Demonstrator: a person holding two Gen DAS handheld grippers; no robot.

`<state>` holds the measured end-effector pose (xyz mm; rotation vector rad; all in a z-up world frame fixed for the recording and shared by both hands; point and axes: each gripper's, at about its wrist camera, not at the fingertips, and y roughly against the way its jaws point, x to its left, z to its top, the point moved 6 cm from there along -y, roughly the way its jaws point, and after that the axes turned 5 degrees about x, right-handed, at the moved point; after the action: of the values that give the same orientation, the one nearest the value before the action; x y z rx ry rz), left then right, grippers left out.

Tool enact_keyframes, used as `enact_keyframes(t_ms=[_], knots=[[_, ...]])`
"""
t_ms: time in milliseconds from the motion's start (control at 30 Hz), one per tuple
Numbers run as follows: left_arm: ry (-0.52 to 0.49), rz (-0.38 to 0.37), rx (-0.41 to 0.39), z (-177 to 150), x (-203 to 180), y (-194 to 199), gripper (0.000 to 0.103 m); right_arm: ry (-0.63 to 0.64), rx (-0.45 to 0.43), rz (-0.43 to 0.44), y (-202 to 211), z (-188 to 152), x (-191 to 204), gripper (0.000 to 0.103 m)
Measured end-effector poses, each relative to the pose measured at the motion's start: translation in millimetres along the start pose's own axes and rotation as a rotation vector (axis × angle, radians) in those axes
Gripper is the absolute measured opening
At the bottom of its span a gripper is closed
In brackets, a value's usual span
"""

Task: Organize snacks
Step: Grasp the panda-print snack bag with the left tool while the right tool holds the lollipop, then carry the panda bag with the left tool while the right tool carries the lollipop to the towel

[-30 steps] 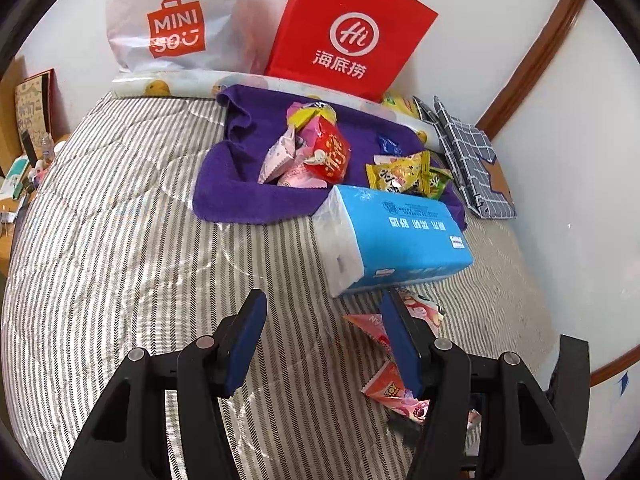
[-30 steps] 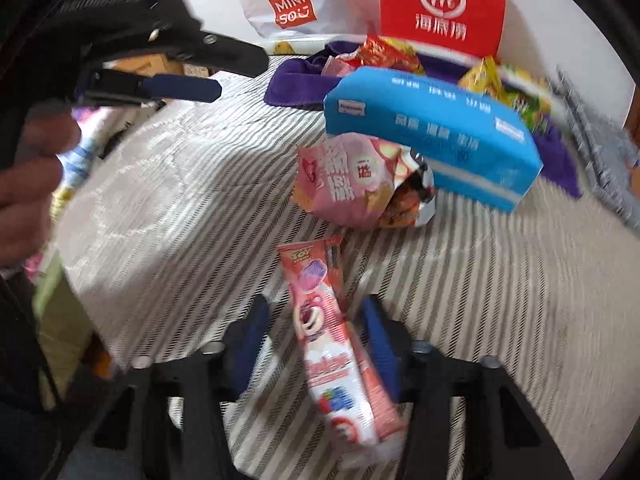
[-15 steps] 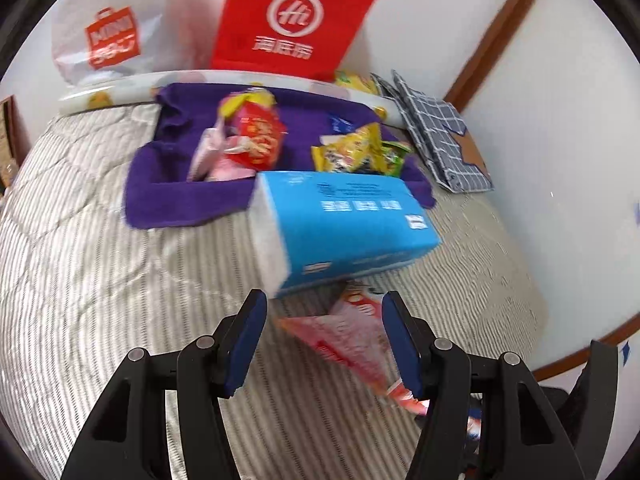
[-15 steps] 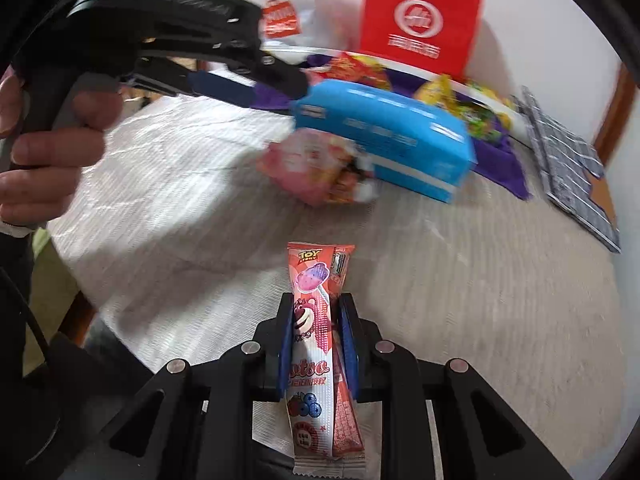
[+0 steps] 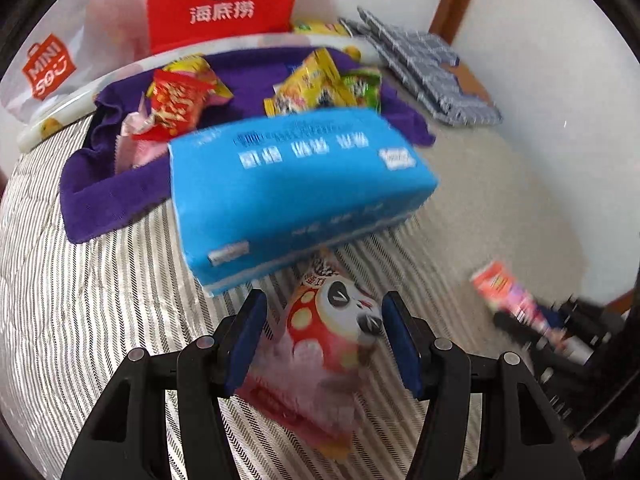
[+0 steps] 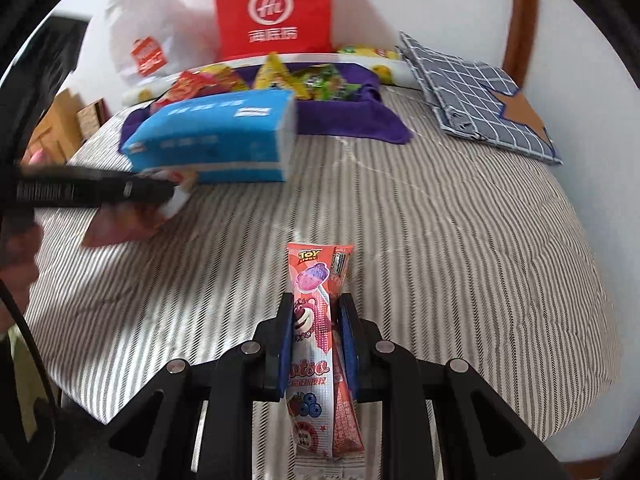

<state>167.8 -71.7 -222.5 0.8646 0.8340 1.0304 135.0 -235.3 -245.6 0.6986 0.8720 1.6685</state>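
My right gripper (image 6: pixel 316 340) is shut on a long pink Toy Story lollipop packet (image 6: pixel 310 320) and holds it above the striped bed; it also shows at the right of the left wrist view (image 5: pixel 508 292). My left gripper (image 5: pixel 322 340) is open, its fingers on either side of a pink panda snack bag (image 5: pixel 332 328) lying on the bed; whether they touch it I cannot tell. The same bag shows under the left gripper in the right wrist view (image 6: pixel 120 224). A purple towel (image 5: pixel 104 196) at the back holds several snack packets (image 5: pixel 176 100).
A blue tissue pack (image 5: pixel 296 188) lies right behind the panda bag, in front of the towel. A red paper bag (image 5: pixel 224 0) and a white Miniso bag (image 5: pixel 44 64) stand against the wall. A checked grey cloth (image 6: pixel 480 84) lies at the back right.
My left gripper moved forward and down until the panda bag sits between its open fingers. My right gripper closed on the lollipop packet and lifted it off the bed.
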Motion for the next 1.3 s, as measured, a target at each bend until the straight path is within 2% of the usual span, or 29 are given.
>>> enact_keyframes(t_ms=[133,200,367,433,567,767,867,1067,1300], knots=[[-0.015,0.029,0.030,-9,2,-14,0.059,-0.032,-0.009,0.001,-6,9,-6,0.021],[-0.028,0.035,0.002,-13,2,-12,0.059,-0.042,-0.015,0.003,-11,16,-8,0.021],[-0.021,0.045,-0.008,-20,5,-6,0.046,-0.082,-0.024,0.009,-26,37,-14,0.021],[-0.014,0.054,-0.018,-23,9,-1,0.045,-0.094,-0.027,-0.008,-33,46,-17,0.021],[-0.009,0.134,-0.053,-25,25,10,0.044,-0.106,-0.034,-0.035,-46,59,-21,0.022],[0.010,0.179,-0.082,-33,44,20,0.044,-0.112,-0.056,-0.083,-57,73,-25,0.024],[0.008,0.237,-0.098,-38,54,22,0.043,-0.116,-0.055,-0.072,-59,75,-26,0.025],[0.066,0.173,-0.143,-37,69,26,0.043,-0.115,-0.052,-0.078,-59,76,-25,0.025],[0.116,0.133,-0.196,-37,73,18,0.043,-0.120,-0.052,-0.068,-60,76,-26,0.026]])
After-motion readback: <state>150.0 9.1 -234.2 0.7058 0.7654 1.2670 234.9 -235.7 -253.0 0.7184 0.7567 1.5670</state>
